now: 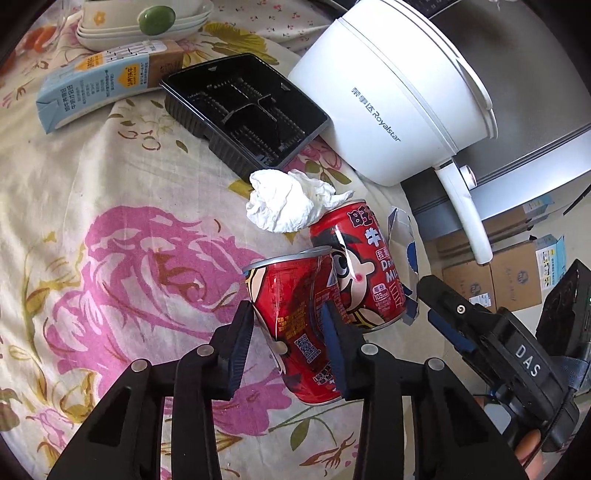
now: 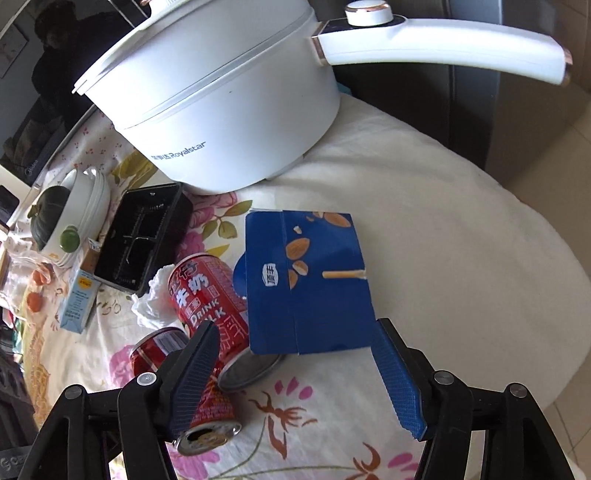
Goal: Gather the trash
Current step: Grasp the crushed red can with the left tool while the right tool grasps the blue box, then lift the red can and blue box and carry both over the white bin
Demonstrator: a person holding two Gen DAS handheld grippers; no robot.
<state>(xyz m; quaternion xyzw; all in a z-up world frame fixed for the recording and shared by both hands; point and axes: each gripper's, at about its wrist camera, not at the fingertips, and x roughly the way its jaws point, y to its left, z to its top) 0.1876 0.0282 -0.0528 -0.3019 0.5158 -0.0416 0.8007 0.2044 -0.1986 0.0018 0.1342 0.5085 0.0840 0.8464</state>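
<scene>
Two red milk-drink cans lie on the flowered tablecloth. My left gripper (image 1: 287, 313) is shut on the nearer, dented can (image 1: 295, 295), a pad pressing each side. The second can (image 1: 365, 258) lies just behind it, with a crumpled white tissue (image 1: 284, 203) touching its top. In the right wrist view my right gripper (image 2: 295, 332) stands open over a flattened blue snack box (image 2: 314, 280), whose lower edge rests on the second can (image 2: 207, 295). Neither pad presses the box. The left finger hides part of the dented can (image 2: 218, 406). The tissue (image 2: 151, 295) shows beyond.
A black plastic tray (image 1: 247, 114), a light-blue milk carton (image 1: 99, 85) and stacked white bowls (image 1: 147, 22) lie farther back. A big white electric pot (image 2: 221, 110) with a long handle stands behind the box. The round table's edge (image 2: 517, 258) drops off to the right.
</scene>
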